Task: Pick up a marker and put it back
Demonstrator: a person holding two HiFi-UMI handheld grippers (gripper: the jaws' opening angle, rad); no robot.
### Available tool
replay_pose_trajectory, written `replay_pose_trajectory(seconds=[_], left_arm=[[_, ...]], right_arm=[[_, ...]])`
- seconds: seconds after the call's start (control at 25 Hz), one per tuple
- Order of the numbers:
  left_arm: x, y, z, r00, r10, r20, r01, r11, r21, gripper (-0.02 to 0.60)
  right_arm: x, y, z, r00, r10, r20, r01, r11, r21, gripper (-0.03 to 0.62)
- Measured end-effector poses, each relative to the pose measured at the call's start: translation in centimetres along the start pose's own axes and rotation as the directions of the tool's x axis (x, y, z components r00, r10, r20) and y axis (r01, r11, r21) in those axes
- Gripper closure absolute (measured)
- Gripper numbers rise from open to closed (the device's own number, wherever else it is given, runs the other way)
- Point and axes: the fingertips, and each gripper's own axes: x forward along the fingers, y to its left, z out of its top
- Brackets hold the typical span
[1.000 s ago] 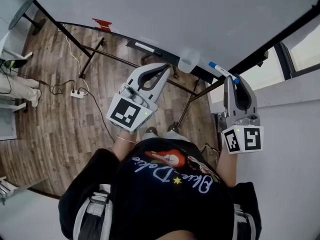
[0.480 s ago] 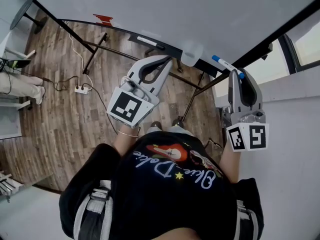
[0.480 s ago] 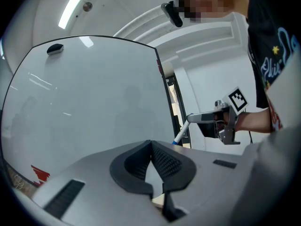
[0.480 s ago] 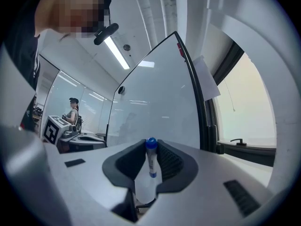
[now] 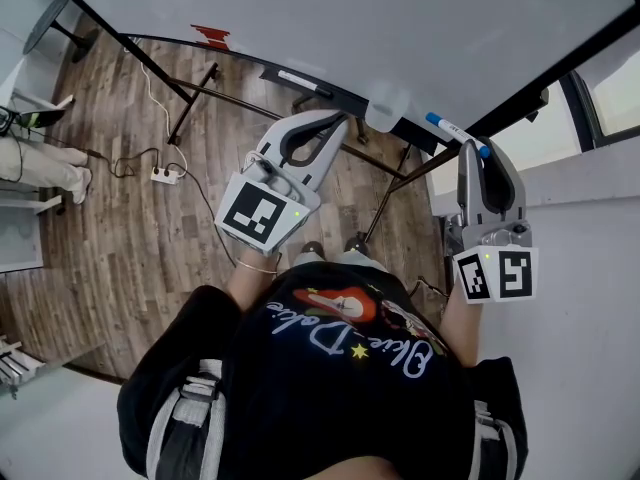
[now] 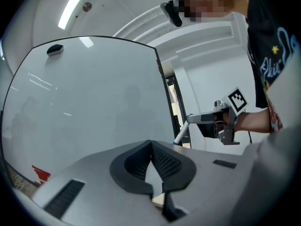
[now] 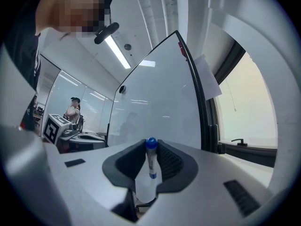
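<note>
A white marker with a blue cap [image 5: 452, 130] sticks out of my right gripper [image 5: 468, 149], which is shut on its barrel. In the right gripper view the marker [image 7: 150, 165] stands upright between the pads, blue cap up, in front of the whiteboard [image 7: 155, 102]. My left gripper [image 5: 338, 121] hovers beside the whiteboard's tray [image 5: 345, 96], shut with nothing in it. In the left gripper view the left gripper's [image 6: 151, 144] tips meet, and the right gripper [image 6: 221, 122] with its marker [image 6: 180, 134] shows beyond them. A black-capped marker [image 5: 303, 80] lies on the tray.
The large whiteboard [image 5: 350, 18] fills the top of the head view. A pale eraser-like thing [image 5: 386, 109] sits on the tray between the grippers. A red mark [image 5: 210, 36] is at the board's left. Stand legs, cables and a power strip [image 5: 160, 176] are on the wooden floor. A window [image 5: 610, 93] is at right.
Both grippers have drifted slightly right and up in the head view, the marker still held in the right one. Over the last half second almost nothing moved.
</note>
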Motion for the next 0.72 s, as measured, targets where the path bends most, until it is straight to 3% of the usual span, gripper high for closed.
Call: replay_pose_trajectory(seconds=[0.32,0.72], left_arm=[[-0.2,0.2,0.3,1.0,0.009,-0.005,-0.009,1.0,0.003,0.578],[-1.6,1.5,0.0,0.996,0.082,-0.021,-0.082,0.997,-0.001,0.577]], right_arm=[[0.7,0.3,0.2,1.0,0.026,0.002,-0.026,1.0,0.0,0.522],[3.2,1.2,-0.6,0.996,0.091,0.006,-0.091,0.996,0.012,0.522]])
